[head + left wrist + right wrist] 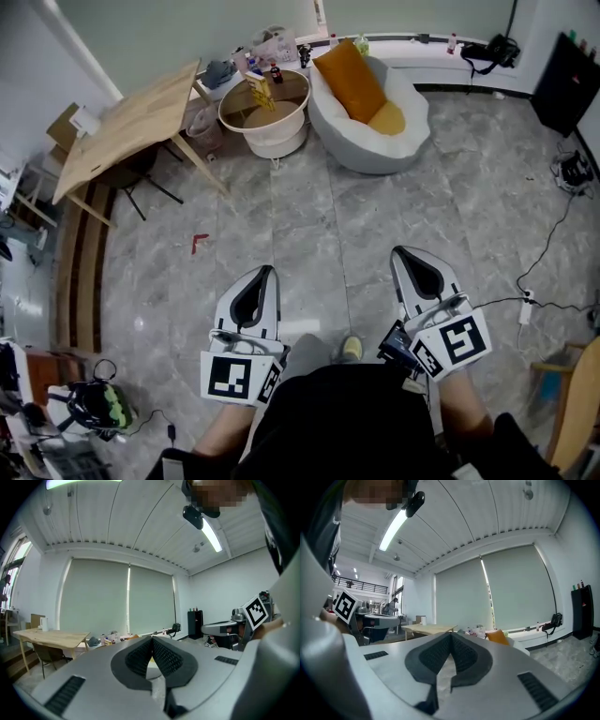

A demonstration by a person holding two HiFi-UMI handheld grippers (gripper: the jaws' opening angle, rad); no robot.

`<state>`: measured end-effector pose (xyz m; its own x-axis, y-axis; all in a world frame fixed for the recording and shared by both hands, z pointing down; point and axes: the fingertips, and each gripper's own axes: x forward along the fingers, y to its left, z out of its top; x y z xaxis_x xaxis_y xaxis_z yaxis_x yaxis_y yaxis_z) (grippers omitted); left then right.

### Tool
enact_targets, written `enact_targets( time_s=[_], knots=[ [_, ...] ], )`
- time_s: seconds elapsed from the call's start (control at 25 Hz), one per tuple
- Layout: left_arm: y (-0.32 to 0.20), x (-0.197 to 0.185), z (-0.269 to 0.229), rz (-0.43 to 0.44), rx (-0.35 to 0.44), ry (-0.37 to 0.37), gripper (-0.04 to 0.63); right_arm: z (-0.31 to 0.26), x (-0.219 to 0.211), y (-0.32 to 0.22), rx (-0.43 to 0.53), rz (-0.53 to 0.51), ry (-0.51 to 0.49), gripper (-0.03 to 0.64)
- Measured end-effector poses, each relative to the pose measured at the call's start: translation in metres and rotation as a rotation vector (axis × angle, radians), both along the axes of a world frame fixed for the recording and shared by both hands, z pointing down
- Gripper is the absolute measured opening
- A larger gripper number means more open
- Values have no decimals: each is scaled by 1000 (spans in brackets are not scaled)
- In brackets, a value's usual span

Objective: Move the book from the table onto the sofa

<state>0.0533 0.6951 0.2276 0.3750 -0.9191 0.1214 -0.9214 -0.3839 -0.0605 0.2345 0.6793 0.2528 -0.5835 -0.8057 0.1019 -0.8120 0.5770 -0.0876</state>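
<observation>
A yellowish book lies on the round white table at the far side of the room. Right of it stands the pale grey sofa with an orange cushion; that cushion also shows in the right gripper view. My left gripper and right gripper are held low in front of the person's body, well short of the table, pointing across the floor. Both are shut with nothing between the pads. Up close, the left gripper and right gripper show their pads meeting at the tips.
A long wooden table with a dark chair under it stands at the left. Small clutter sits behind the round table. A black cabinet and floor cables are at the right, with a bag at the lower left.
</observation>
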Motion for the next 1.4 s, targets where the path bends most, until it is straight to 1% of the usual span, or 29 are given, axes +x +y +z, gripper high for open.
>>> enact_targets(
  time_s=[0.24,0.6,0.8,1.04,1.24,1.4],
  knots=[
    [7,8,-7,-16,20,7,8,-5,8,5,13,-12,-15,9],
    [12,8,-15,-34,39,-3,8,-13,7,6,33,-32,-39,9],
    [11,4,-13,-31,43,-4,8,-17,2,7,44,-33,-34,9],
    [0,11,-10,-12,46,-3,8,-17,5,-5,43,-27,-71,9],
    [-12,0,-9,-10,47,9,8,-13,-10,-17,39,-34,-47,9],
    [-32,-5,-8,-6,41,19,8,-10,-18,-36,26,-36,-49,9]
  ],
)
